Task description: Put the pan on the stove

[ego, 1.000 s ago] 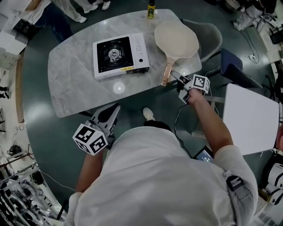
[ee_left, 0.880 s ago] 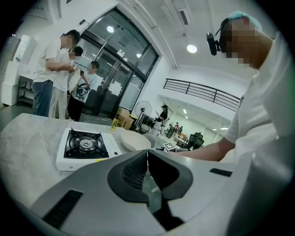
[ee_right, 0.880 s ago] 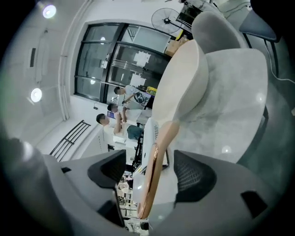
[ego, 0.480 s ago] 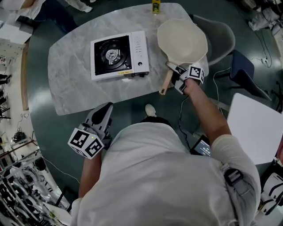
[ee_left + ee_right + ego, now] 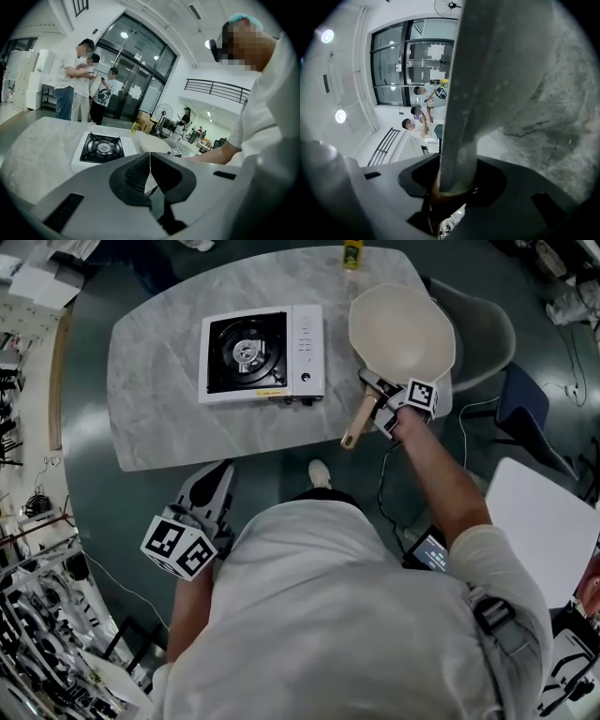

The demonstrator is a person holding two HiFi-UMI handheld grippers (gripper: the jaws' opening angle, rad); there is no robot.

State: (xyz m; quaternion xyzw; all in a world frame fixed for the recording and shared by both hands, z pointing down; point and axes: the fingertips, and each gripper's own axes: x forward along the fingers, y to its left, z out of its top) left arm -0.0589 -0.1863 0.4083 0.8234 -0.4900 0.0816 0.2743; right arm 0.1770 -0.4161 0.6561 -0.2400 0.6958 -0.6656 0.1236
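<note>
Grasp step: right gripper [image 5: 375, 399] jaws closing onto the handle [image 5: 357, 424] of the pan [image 5: 401, 329], left gripper [image 5: 214, 482] jaws together, empty; next needs a firm hold, then a lift leftward onto the stove [image 5: 262, 354].

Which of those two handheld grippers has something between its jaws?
The right gripper: its jaws are closing on the pan handle. The left gripper has its jaws together, empty.

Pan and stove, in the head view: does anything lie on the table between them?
No. The head view shows only a bare strip of marble table between the stove and the pan.
</note>
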